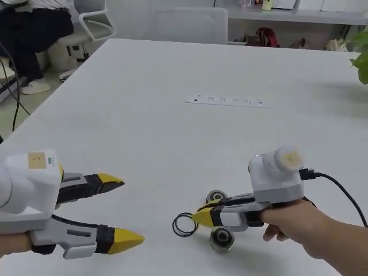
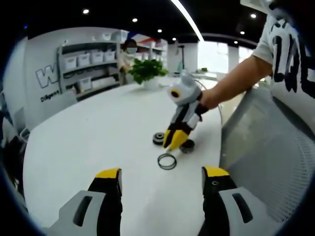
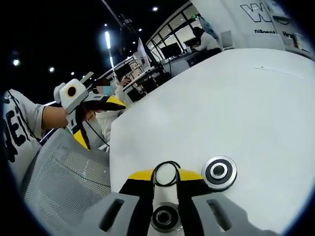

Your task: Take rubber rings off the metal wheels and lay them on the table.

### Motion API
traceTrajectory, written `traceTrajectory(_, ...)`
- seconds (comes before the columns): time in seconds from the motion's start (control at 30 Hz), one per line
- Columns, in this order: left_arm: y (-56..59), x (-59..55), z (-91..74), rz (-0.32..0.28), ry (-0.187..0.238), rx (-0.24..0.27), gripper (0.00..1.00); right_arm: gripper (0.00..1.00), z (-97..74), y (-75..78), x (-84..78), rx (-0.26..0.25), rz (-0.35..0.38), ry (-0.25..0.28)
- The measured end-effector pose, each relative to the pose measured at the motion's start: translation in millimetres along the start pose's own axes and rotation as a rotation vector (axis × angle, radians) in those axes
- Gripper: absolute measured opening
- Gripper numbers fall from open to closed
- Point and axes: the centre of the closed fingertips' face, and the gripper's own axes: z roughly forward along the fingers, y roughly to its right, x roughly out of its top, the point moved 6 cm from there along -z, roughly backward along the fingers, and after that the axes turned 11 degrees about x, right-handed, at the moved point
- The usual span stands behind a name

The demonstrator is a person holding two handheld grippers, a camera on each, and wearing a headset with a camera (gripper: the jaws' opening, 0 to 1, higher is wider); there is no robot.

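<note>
From the head view, my right gripper [image 1: 201, 217] is low over the table [image 1: 172, 144] near its near edge. Its tips are at a rubber ring [image 1: 175, 225] that lies flat there. The far wheel [image 1: 217, 197] is just behind the gripper and the near wheel [image 1: 221, 238] just in front. My left gripper [image 1: 118, 210] hangs off toward the near left corner with its jaws spread wide and holding nothing. A socket strip [image 1: 227, 101] sits flush mid-table, well clear.

The left gripper view looks along its own open jaws at the ring [image 2: 158, 161], which is loose on the table between me and the right gripper [image 2: 174, 140]. Both wheels are just beyond the ring.

In the right gripper view the jaws stand a narrow gap apart with the ring [image 3: 167, 162] between their tips. I cannot tell whether they pinch it or have let go. One wheel [image 3: 165, 216] shows between the jaw bodies and the other [image 3: 219, 172] is just beside the right jaw.

I judge this to be the lay-down step. To do it well I should free the ring flat, lift straight up so the tips don't drag it, and keep clear of both wheels. Whether the wheels carry more rings is too fine to read.

As for containers, the table alone carries everything, and the ring and wheels lie loose on it.
</note>
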Motion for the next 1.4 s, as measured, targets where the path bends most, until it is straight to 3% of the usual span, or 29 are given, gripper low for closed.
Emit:
traceTrajectory(0.67, -1.2, -1.1, -1.5, -0.005, 0.003, 0.005, 0.67, 0.24, -3.4, -3.7, 8.6, -0.002, -0.019, 0.038)
traceTrajectory(1.4, -2.3, 0.2, 1.0, 0.002, 0.001, 0.006, 0.67, 0.27, -10.3, -7.8, 13.6, 0.003, -0.04, 0.063)
